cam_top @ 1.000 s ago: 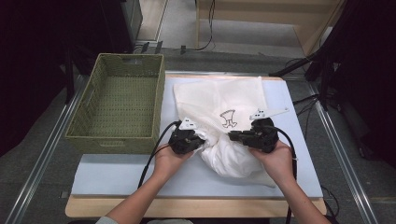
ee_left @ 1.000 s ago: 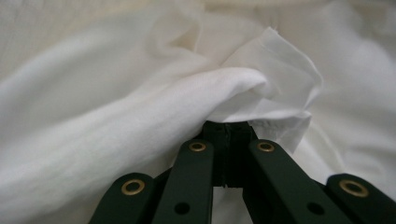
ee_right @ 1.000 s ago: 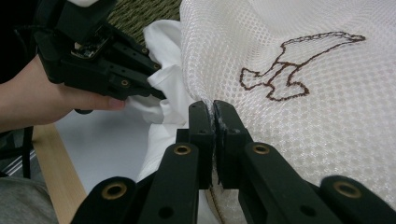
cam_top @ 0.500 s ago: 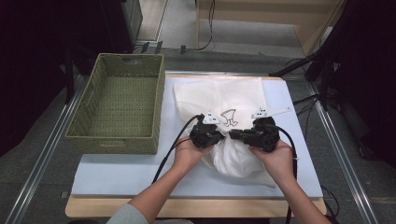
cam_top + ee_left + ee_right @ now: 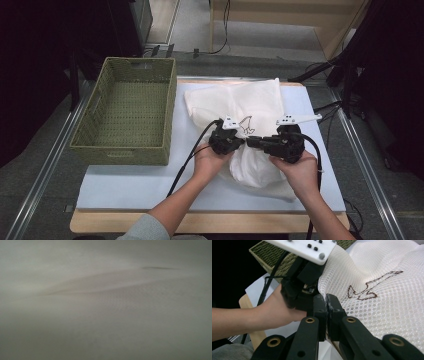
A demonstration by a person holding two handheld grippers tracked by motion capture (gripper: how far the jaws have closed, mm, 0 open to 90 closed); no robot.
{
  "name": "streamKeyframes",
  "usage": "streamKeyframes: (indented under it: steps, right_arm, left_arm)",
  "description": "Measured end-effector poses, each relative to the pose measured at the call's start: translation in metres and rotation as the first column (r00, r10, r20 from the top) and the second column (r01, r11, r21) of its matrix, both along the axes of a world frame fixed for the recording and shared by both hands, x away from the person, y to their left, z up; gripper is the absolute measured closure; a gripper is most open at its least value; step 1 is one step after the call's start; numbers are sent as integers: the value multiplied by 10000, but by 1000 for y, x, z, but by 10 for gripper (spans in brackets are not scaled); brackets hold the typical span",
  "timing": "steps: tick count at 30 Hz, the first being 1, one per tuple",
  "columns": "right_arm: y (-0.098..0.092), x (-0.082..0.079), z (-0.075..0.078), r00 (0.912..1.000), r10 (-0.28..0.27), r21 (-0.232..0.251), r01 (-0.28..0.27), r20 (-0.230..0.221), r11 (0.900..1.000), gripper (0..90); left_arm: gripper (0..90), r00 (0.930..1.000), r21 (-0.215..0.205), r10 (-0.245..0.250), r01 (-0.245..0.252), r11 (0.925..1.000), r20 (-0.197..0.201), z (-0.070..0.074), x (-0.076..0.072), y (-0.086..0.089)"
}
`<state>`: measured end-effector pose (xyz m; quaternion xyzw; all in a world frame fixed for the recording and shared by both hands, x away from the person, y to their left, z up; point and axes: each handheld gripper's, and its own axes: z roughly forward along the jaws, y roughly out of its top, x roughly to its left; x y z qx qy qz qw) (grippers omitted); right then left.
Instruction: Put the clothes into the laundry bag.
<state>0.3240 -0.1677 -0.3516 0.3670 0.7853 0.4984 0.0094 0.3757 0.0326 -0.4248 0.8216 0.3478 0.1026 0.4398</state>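
Left gripper (image 5: 239, 140) has slid inward across the white mesh garment (image 5: 250, 107) since a second ago — it started near the garment's left edge and now sits nose to nose with the right gripper (image 5: 254, 142), which has barely shifted. Garment lies on the pale blue mat (image 5: 125, 185), toward the table's far right, its near part bunched up between the hands. Right gripper's jaws are closed tight on a pinch of mesh, seen clearly in the right gripper view, beside the brown outline print (image 5: 372, 286). Left gripper view is all blurred white cloth; its jaws read as closed too, seemingly on a fold, but the grip itself can't be seen.

Step in hand looks like folding or gathering the garment. To do it well, I'd judge: keep both pinches firm, move the hands together so the mesh doesn't stretch or snag, lift the bunched part clear of the mat before carrying it.

Green woven basket (image 5: 127, 115) stands on the table's left side, just beside the garment. Wooden table (image 5: 100, 222) edge shows under the mat. Room around is dark — grey floor, cables, metal rails (image 5: 45, 175) alongside.
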Motion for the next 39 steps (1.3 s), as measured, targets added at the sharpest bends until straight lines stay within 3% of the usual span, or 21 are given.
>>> streamKeyframes:
  steps: [4,9,12,15,19,22,25,29,32,36,39]
  right_arm:
    - [0,1,-3,10000,-47,-259,47,33,9997,888]
    - [-1,5,-9,9999,-146,-683,149,38,9976,887]
    - [-3,8,-12,9997,-228,-765,230,30,9968,886]
    - [-5,11,-13,9996,-275,-821,272,-18,9963,885]
    - [-5,11,-13,9996,-273,-898,275,35,9956,885]
    - [-5,11,-13,9996,-282,-981,288,76,9948,885]
    - [-6,11,-12,9995,-311,-1019,318,85,9943,885]
    - [-6,11,-12,9995,-319,-1011,326,85,9943,885]
    - [-6,10,-11,9995,-315,-1058,323,91,9939,885]
    - [-6,9,-10,9994,-321,-1114,332,119,9932,885]
    - [-7,9,-7,9993,-349,-1107,365,158,9932,886]
  left_arm:
    - [900,9993,56,289,-288,9996,-238,-7,12,4]
    - [900,9955,-92,-195,187,9998,-922,-3,12,12]
    - [900,9941,214,-478,501,9985,-975,6,3,17]
    - [900,9939,624,-843,887,9941,-706,15,-12,23]
    - [900,9891,498,-1192,1237,9911,-861,25,-30,31]
    - [900,9874,175,-1237,1260,9919,-988,29,-43,37]
    - [900,9864,147,-1323,1344,9908,-972,31,-56,41]
    - [900,9841,48,-1373,1387,9903,-1132,24,-72,45]
    - [900,9822,247,-1458,1497,9884,-1187,13,-83,47]
    - [900,9811,4,-1493,1505,9886,-1235,0,-95,45]
    - [900,9749,-32,-1786,1798,9837,-1327,-7,-102,38]
